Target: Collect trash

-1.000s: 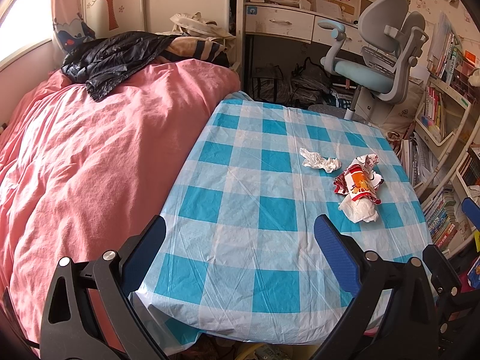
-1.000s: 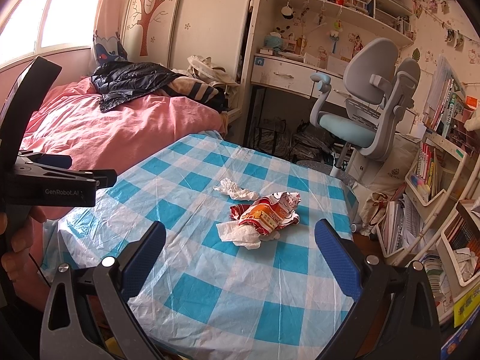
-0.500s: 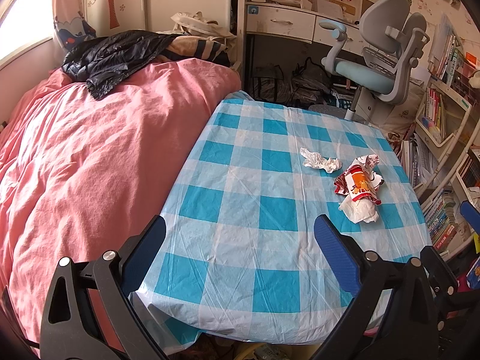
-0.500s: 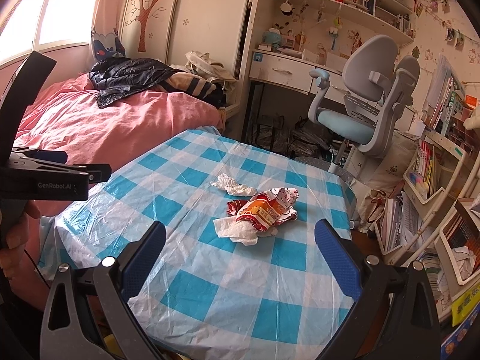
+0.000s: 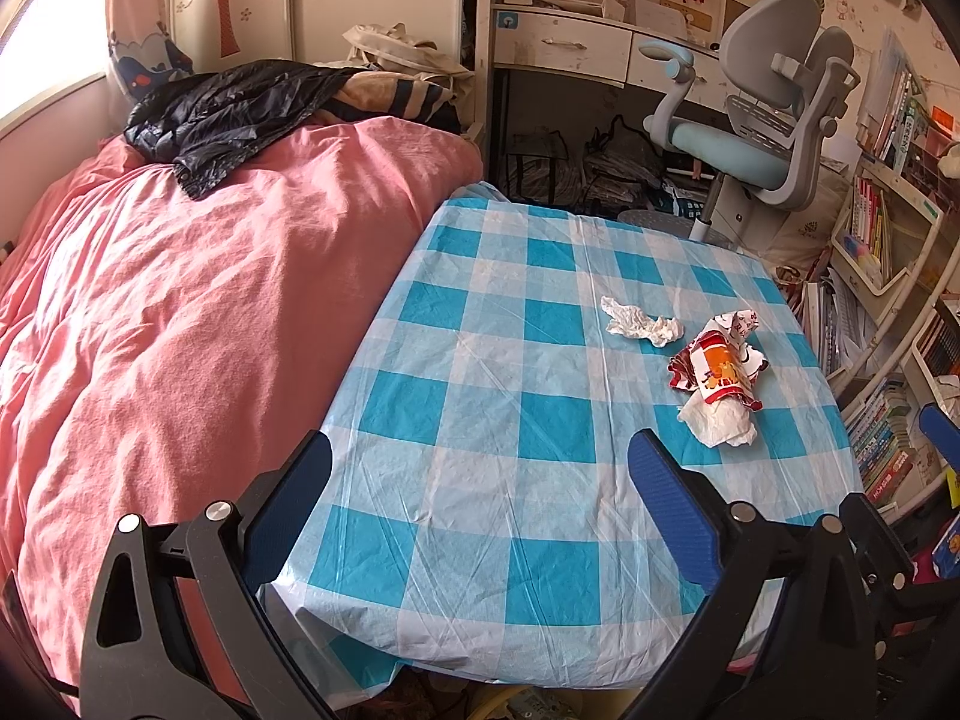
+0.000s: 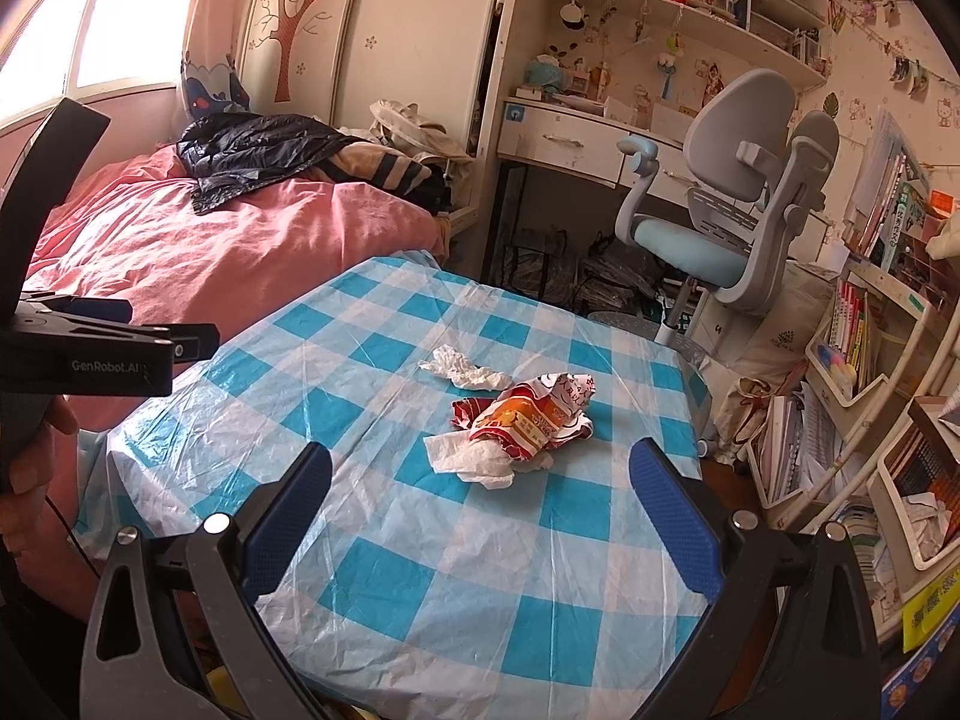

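A crumpled red and orange wrapper [image 5: 717,363] [image 6: 528,414] lies on the blue checked table [image 5: 504,420] [image 6: 420,540], resting on a white tissue [image 5: 720,420] [image 6: 474,459]. A second crumpled white tissue [image 5: 639,324] [image 6: 462,367] lies just beyond it. My left gripper [image 5: 480,480] is open and empty over the table's near part, left of the trash. My right gripper [image 6: 480,480] is open and empty, with the wrapper just beyond its fingertips. The left gripper's body [image 6: 90,354] shows at the left of the right wrist view.
A bed with a pink cover [image 5: 180,312] borders the table's left side, with a black jacket [image 5: 228,108] on it. A grey and blue desk chair [image 5: 756,126] and a white desk [image 5: 570,48] stand behind. Shelves of books [image 5: 882,312] line the right side.
The right gripper has moved a little forward and down toward the wrapper. The left gripper has barely moved. The trash lies where it was.
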